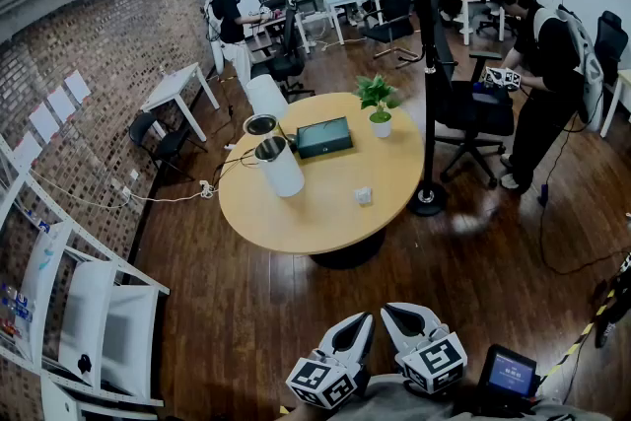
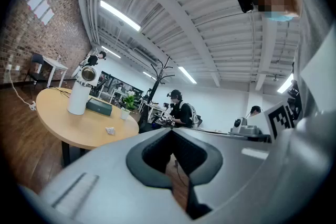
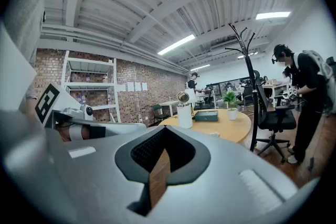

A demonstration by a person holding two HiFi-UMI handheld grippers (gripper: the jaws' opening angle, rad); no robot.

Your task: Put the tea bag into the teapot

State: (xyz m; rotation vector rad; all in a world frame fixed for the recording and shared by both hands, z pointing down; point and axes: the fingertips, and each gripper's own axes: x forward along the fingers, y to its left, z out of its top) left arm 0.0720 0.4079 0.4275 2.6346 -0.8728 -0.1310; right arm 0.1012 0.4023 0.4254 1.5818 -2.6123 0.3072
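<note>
Two grey hand-held grippers sit low at 6 o'clock in the head view, close to the person's body: the left gripper (image 1: 366,318) and, just beside it, the right gripper (image 1: 390,311). Both have their jaws pressed together with nothing between them.

Well apart from them, across dark wooden floor (image 1: 246,311), stands a round light-wood table (image 1: 296,217). From left to right, its top holds:
- At 9 o'clock, a tall white cylindrical teapot (image 1: 283,175), with its round steel lid flipped back and its mouth open.
- At 12 o'clock, a flat dark green box (image 1: 323,137).
- At 4 o'clock, near the closer edge, the small white tea bag (image 1: 364,195), lying alone.
- At 2 o'clock, a small green plant in a white pot (image 1: 380,118).

A black coat stand (image 1: 431,113) rises just off the table's right side.

The step in hand looks like the walk-up, with nothing grasped yet. To do it well, the person should close in on the table's near side, clear of the coat stand's base. The right gripper's jaws should part before the reach, then come down on the tea bag from above. The bag looks thin and light, so pinching a raised edge should work best. The pot is tall and narrow, so the bag likely needs lifting above the rim before release. The left gripper is free to steady the pot's body.
</note>
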